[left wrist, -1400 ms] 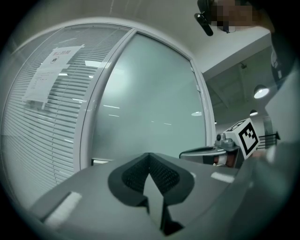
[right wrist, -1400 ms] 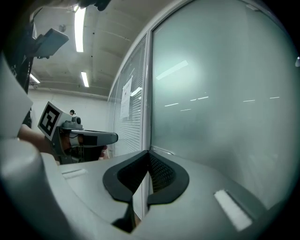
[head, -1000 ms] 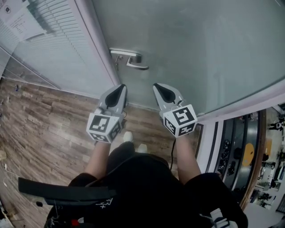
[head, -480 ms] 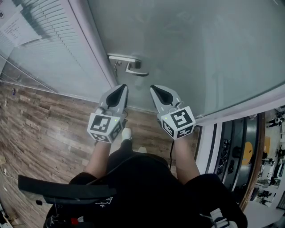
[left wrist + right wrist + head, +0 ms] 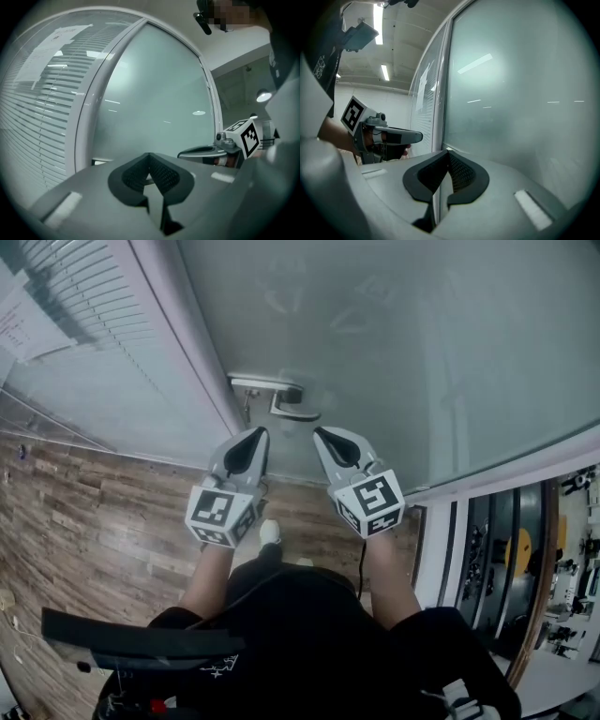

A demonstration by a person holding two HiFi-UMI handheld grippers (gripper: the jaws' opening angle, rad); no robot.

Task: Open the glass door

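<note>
The frosted glass door (image 5: 422,343) fills the top of the head view. Its metal lever handle (image 5: 281,399) sits near the door's left edge, the lever pointing right. My left gripper (image 5: 260,433) and right gripper (image 5: 319,433) are side by side just below the handle, apart from it, both pointing at the door. Each is shut with nothing between its jaws. In the left gripper view the jaws (image 5: 150,157) meet in front of the glass, and the right gripper (image 5: 206,151) shows beside them. The right gripper's jaws (image 5: 448,154) are also closed, with the left gripper (image 5: 389,137) alongside.
A white door frame (image 5: 178,334) separates the door from a glass panel with blinds (image 5: 84,315) at the left, with a paper notice (image 5: 23,324) on it. Wooden floor (image 5: 94,512) lies below. A dark shelf unit (image 5: 525,559) stands at the right. The person's foot (image 5: 270,532) is near the door.
Both grippers have moved forward toward the door, and the handle now lies closer above their tips. Both stay shut.
</note>
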